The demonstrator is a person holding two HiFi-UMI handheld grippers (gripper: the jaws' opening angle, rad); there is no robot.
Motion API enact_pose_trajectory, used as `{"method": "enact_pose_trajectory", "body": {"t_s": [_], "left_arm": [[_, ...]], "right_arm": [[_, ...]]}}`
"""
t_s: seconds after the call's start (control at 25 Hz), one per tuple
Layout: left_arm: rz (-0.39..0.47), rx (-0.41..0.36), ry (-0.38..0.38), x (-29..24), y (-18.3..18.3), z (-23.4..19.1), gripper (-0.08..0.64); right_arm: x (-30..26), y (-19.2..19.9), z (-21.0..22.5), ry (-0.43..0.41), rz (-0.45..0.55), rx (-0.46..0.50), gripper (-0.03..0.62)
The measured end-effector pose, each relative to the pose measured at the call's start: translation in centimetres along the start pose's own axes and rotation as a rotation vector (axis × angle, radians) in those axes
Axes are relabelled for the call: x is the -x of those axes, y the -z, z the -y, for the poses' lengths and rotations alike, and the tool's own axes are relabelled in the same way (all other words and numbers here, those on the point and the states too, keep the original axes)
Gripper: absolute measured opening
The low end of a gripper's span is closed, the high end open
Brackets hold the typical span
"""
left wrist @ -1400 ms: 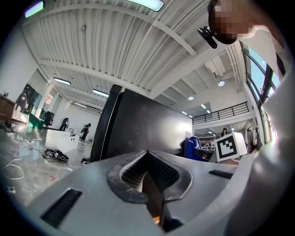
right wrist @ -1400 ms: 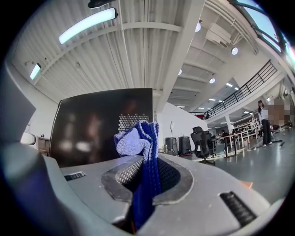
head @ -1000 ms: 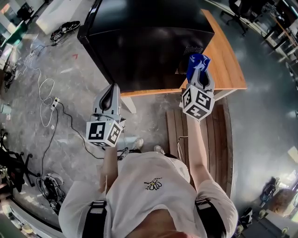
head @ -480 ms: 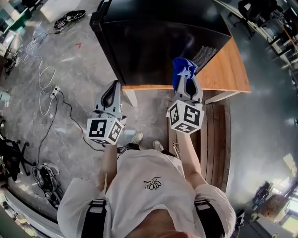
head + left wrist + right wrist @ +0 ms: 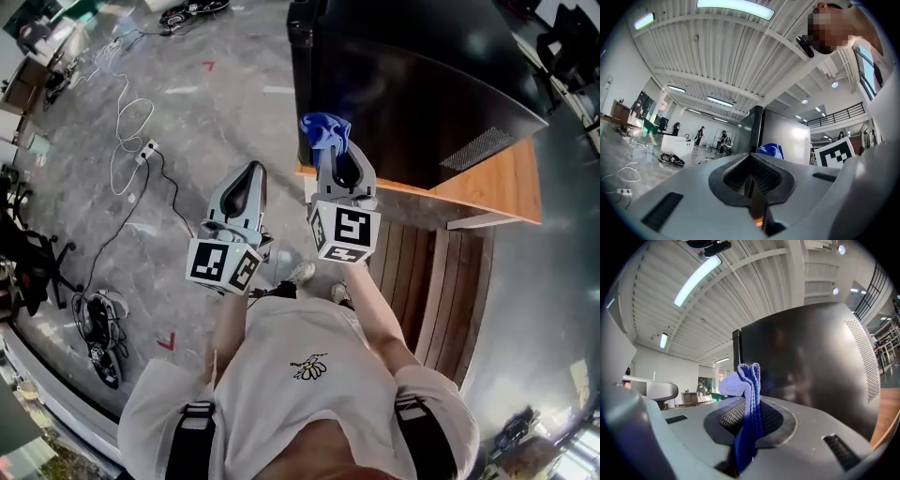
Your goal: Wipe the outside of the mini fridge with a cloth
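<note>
Clamping the blue cloth (image 5: 743, 380): the right gripper (image 5: 746, 423) has its jaws closed on the lower fold, and the rest of the cloth stands bunched just past the tips. The left gripper (image 5: 753, 185) hangs beside it to its left with jaws together and nothing between them, so it looks idle.

Directly ahead of the right gripper is the mini fridge (image 5: 811, 366). Its dark side wall fills the view beyond the cloth. A vertical corner edge sits just behind and left of the bunch, and a perforated vent patch is off to the far right. From the head view, the cloth tip is at the fridge's near corner. I can't tell whether it is touching or just short of the surface.

Progress, as a judgement:
- The cloth is gripped and presented to the fridge, so setup is done.
- The panel shows only reflections, with no streaks or wet marks, so I can't say which faces are already wiped.
- I'm treating the side wall, the top and the face round the corner as all still open.
- The likely next step is to press the bunch flat on the wall and sweep away from the corner.

Further out, the fridge sits on a wooden platform (image 5: 506, 183). Beyond the left gripper is grey floor with loose cables (image 5: 131, 122).
</note>
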State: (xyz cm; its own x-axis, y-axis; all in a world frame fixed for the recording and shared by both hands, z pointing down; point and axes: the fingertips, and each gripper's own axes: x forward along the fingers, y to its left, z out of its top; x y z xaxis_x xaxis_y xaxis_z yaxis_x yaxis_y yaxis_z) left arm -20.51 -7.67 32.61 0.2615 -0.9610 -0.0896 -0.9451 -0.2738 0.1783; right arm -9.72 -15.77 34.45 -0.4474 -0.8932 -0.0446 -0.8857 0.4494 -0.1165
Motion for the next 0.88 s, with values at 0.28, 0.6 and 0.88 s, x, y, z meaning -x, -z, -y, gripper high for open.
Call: {"method": "enact_pose_trajectory", "body": {"t_s": [0.28, 0.6, 0.88], "left_arm": [[-0.007, -0.049, -0.058, 0.8, -0.1, -4.9, 0.005], [-0.008, -0.045, -0.047, 0.4, -0.1, -5.1, 0.005], [-0.015, -0.028, 0.017, -2.1, 0.5, -1.4, 0.005]], "right_arm": [[-4.5, 3.3, -3.6, -0.038, -0.029, -0.003, 0.061], [-4.9, 3.2, -2.7, -0.002, -0.037, 0.056, 0.061], [-2.8, 2.7, 1.7, 0.060, -0.052, 0.071, 0.061]]}}
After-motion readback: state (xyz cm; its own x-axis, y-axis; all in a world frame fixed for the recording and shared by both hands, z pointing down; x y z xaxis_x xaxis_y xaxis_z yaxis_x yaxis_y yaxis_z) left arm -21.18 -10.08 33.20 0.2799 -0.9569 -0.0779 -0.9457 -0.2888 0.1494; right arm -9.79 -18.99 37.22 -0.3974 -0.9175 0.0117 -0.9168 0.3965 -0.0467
